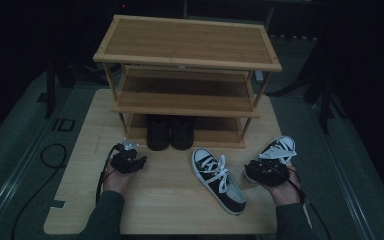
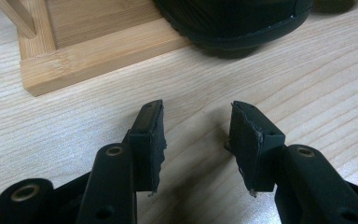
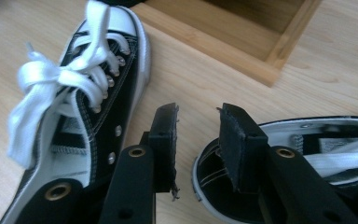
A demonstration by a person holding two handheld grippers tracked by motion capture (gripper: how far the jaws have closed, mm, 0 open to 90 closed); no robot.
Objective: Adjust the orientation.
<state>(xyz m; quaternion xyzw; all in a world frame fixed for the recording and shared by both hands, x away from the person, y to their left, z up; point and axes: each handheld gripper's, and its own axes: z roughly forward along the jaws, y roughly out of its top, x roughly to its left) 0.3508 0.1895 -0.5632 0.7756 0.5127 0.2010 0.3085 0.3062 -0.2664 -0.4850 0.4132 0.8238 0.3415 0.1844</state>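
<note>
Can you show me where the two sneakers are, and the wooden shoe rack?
Middle sneaker (image 1: 219,180): high view, on its white laces.
Right sneaker (image 1: 280,148): high view, on its laced front, just beyond the right gripper.
Shoe rack (image 1: 187,41): high view, on its top shelf.

Bare strip of the light wooden tabletop (image 1: 165,195) is left open between the left gripper (image 1: 130,150) and the black-and-white lace-up sneaker (image 1: 219,179) lying mid-table. Ahead of the left gripper, passage is blocked by the base rail of the three-tier bamboo shoe rack (image 2: 88,60) and the pair of black shoes (image 1: 170,132) parked on the bottom tier. The top and middle tiers are seen unoccupied. The right gripper (image 3: 198,140) is hemmed in: first sneaker on one side, second black-and-white sneaker (image 3: 317,154) touching its other jaw; only a narrow wood gap remains between.
</note>
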